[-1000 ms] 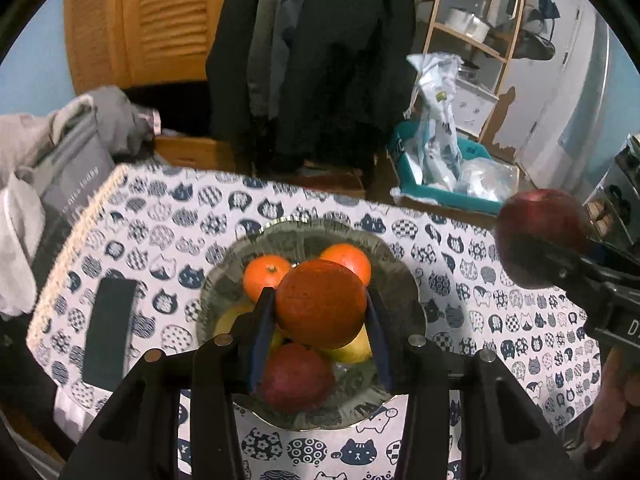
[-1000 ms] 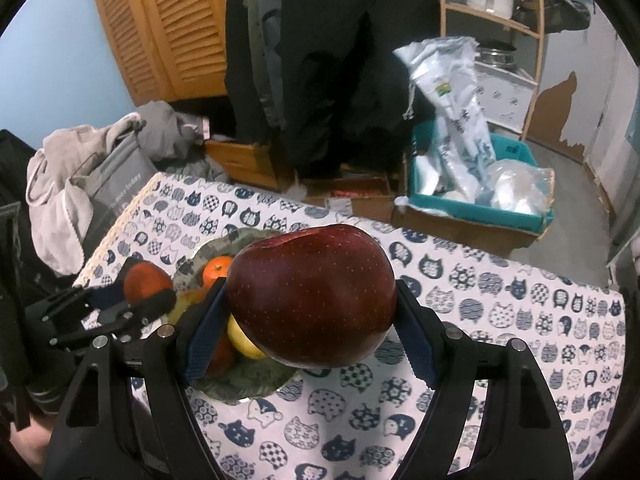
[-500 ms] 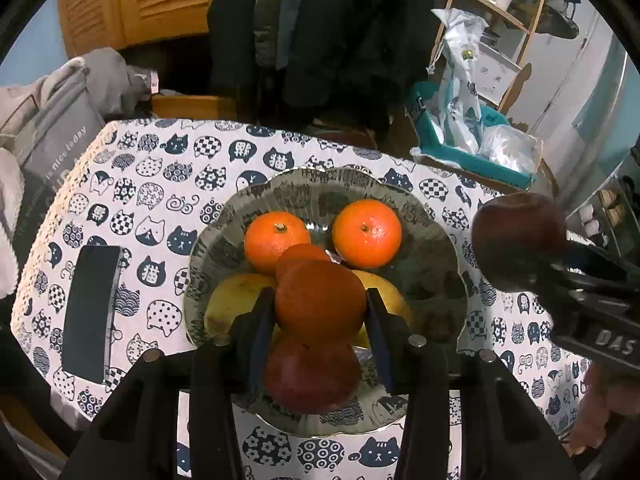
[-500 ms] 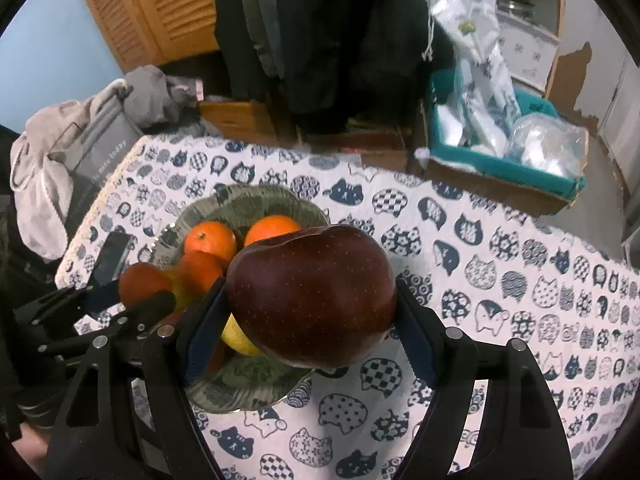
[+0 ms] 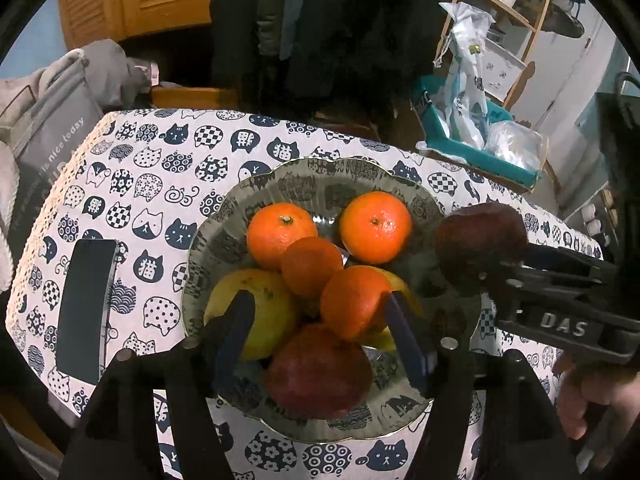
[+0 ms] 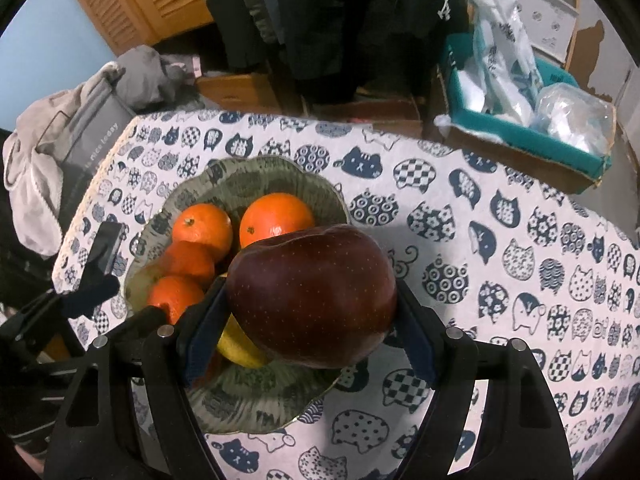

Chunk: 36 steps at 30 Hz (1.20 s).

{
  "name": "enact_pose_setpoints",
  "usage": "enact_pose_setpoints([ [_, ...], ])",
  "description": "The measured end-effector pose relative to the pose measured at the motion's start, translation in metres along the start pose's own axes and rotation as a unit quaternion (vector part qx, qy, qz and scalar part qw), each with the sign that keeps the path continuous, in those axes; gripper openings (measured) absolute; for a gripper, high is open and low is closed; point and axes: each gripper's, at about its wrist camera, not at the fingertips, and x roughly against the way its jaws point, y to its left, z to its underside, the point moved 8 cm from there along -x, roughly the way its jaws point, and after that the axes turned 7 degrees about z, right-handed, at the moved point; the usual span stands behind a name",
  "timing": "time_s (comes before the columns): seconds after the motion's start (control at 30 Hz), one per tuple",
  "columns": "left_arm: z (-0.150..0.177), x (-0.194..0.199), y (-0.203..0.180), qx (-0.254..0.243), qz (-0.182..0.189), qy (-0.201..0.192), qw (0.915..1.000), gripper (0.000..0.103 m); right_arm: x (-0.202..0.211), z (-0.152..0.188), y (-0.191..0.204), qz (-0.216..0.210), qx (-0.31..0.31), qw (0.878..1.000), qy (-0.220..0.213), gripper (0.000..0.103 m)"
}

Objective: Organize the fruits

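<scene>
Apple [image 6: 312,296] clamped in right gripper [image 6: 308,328] should be lowered gently into bowl's [image 6: 256,400] bare right side; left gripper [image 5: 320,336] is spread wide.

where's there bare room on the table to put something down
Free: the cat-print tablecloth right of the bowl, and the strip between the bowl and the black phone. Crowded: the bowl itself, piled with fruit.
</scene>
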Motion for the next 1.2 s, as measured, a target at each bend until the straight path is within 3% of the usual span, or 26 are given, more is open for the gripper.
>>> enact_pose_setpoints([
  [0.3,0.003,0.007,0.003,-0.003,-0.008,0.003,1.0,0.073,-0.016,0.004,0.008,0.004,0.014,1.0,0.025,0.08],
  [0.37,0.002,0.012,0.004,-0.004,-0.012,-0.003,0.9999,0.076,-0.012,0.001,0.009,-0.001,0.012,1.0,0.013,0.085],
  [0.7,-0.009,0.044,0.002,-0.002,-0.008,-0.033,0.9994,0.076,0.039,-0.025,0.003,0.003,-0.004,0.999,-0.05,0.085],
  [1.2,-0.032,0.121,-0.014,-0.011,-0.003,-0.117,0.9931,0.081,0.154,-0.032,-0.01,0.081,0.027,0.983,-0.16,0.085],
])
